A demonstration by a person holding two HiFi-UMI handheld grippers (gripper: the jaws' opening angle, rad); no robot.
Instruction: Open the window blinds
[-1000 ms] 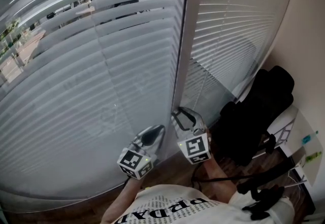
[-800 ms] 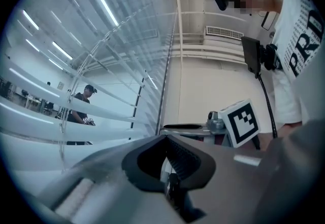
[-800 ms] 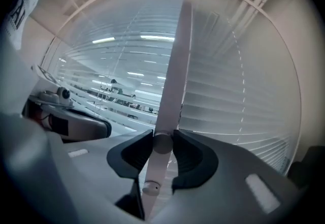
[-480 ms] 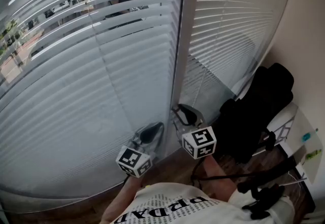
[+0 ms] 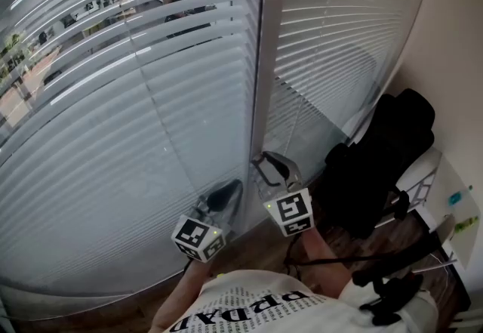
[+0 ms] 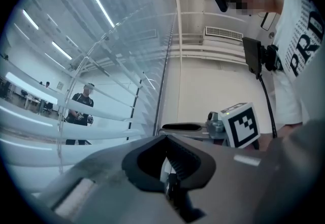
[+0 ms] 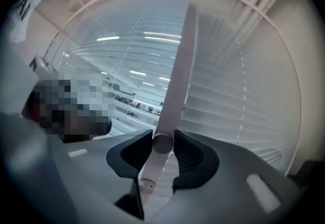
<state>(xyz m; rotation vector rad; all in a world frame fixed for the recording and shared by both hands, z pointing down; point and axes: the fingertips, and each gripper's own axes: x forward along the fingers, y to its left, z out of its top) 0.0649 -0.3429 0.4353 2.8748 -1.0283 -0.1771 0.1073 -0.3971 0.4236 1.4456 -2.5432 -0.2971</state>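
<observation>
Blinds (image 5: pixel 151 143) stand ahead, slats partly tilted. Only the right gripper view shows my right gripper (image 7: pixel 163 142) pinching the tilt wand (image 7: pixel 175 86) between its jaws, near its lower end. My left gripper (image 6: pixel 165 137) hangs just beside, jaws pressed together, empty.

White shirt (image 5: pixel 253 307) with black letters. A black box (image 6: pixel 252 55) at the chest trails a black cable (image 6: pixel 268 108). The left hand-held gripper (image 6: pixel 165 137) and right hand-held gripper (image 7: pixel 163 142) are grey with black pads and black-and-white marker cubes (image 5: pixel 198 238). The right one's jaws have just been opening, with a white rod (image 7: pixel 175 86) between them.
</observation>
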